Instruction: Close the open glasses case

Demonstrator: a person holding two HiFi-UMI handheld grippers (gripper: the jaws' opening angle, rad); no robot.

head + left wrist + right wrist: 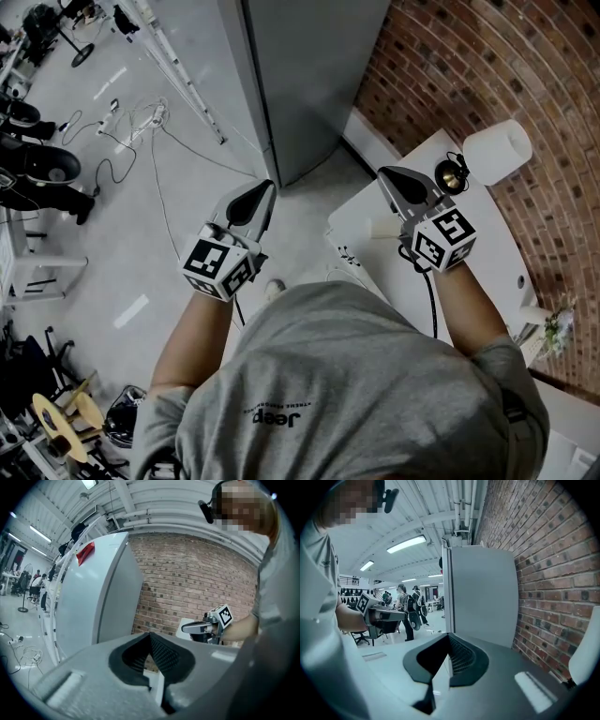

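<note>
honestly can't call progress here. the grey two-jaw left gripper (pixel 267 187) and right gripper (pixel 386 174) both have their jaws pressed together with nothing in them, held up in the air, the right one over the white table (pixel 361 225). no view shows a glasses case i'm sure of. a small pale oblong thing (pixel 382 228) on the table just beside the right gripper might be it, but it's too small to tell if it's open or closed.
</note>
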